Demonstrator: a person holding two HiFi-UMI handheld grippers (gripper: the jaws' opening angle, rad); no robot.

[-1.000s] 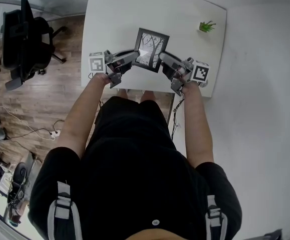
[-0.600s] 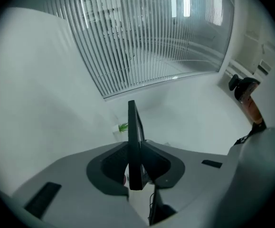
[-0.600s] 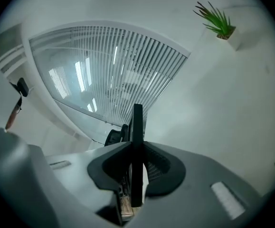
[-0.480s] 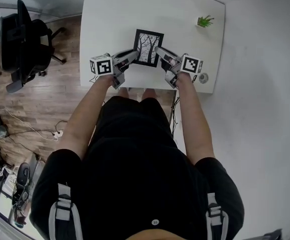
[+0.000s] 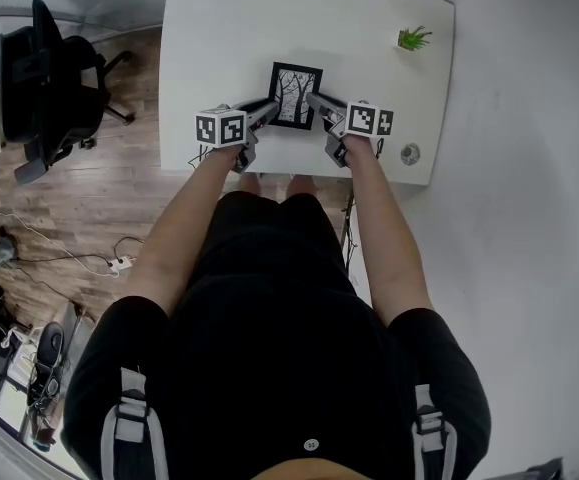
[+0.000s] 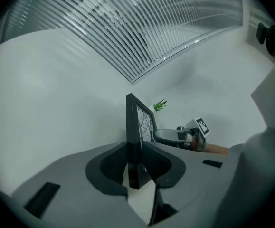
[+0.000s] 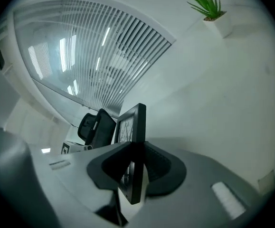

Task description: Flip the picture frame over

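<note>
Frame [image 5: 296, 95] has sunk lower; left gripper [image 5: 271, 107] and right gripper [image 5: 314, 100] clamp its side edges, jaws just loosening; seems stiff, light, fragile.

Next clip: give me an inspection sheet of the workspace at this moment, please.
Surface: white table, with the person standing at its near edge.
Job's things: picture frame, tree print facing up, held at both side edges; whether it touches the table is unclear.
Clutter: small potted plant at the far right corner; small round object near the right edge.
Grippers: left gripper and right gripper each pinch a frame edge; both jaw pairs have just been opening slightly.
Cables: power strip with cables on the floor.
Surroundings: black office chair, wooden floor, window blinds.
</note>
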